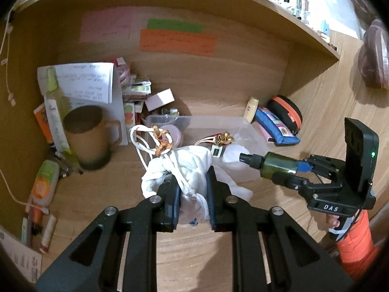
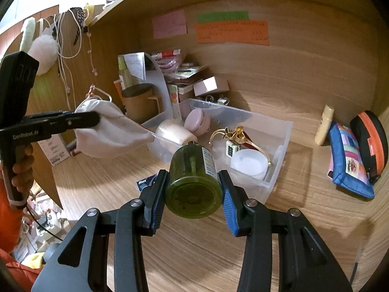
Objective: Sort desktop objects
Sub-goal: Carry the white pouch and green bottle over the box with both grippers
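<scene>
My left gripper (image 1: 193,182) is shut on a white drawstring cloth bag (image 1: 192,165) and holds it above the desk, just in front of a clear plastic bin (image 1: 214,121). The bag also shows in the right wrist view (image 2: 109,131). My right gripper (image 2: 193,189) is shut on a green spray bottle (image 2: 194,177), nozzle pointing at the bin (image 2: 279,141). In the left wrist view the bottle (image 1: 272,165) hangs over the bin's right part. The bin holds a pink round case (image 2: 197,121), a white jar (image 2: 248,163) and a gold bow trinket (image 2: 237,131).
A brown mug (image 1: 87,136), papers (image 1: 90,80) and small boxes (image 1: 159,99) crowd the back left corner. A blue pouch (image 2: 350,163), an orange-rimmed case (image 2: 369,143) and a cream tube (image 2: 324,126) lie at the right. Tubes (image 1: 45,182) lie along the left wall.
</scene>
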A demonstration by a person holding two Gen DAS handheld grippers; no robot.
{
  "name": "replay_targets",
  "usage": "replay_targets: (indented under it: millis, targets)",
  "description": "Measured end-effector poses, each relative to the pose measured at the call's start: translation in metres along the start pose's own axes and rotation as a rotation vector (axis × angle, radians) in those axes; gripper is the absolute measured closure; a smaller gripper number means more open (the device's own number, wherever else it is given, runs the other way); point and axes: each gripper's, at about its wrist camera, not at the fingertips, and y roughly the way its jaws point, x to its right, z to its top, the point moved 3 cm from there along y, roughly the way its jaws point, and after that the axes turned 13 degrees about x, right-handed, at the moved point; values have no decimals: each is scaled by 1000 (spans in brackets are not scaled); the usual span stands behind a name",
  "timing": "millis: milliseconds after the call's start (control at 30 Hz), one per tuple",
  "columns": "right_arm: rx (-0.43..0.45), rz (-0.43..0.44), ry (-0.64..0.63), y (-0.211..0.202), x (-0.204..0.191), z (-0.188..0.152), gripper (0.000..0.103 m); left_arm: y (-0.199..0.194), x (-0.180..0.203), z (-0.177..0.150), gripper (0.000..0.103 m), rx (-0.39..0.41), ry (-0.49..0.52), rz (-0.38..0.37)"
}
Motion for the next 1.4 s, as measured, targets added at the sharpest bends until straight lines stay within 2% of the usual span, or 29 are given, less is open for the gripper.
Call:
replay_targets:
  millis: [233,333,433,667,1000,1400]
  targets:
    - [-5,-30,16,7,8,7,65,15,-1,18,85,5,6,-29]
    - [-12,-41,20,11,13,9,65,22,1,24,85,4,-7,-78]
    - [-18,-57,18,15,17,11,65,30,6,30,85,5,9,-93]
    - [-31,-95,23,27,32,13,65,64,10,37,85,-23,32,-118]
    - [-54,-139,42,50,61,17,65,110,18,37,87,-76,46,-161]
    - [-100,-154,34,92,77,21,65,163,9,23,87,-150,60,-158]
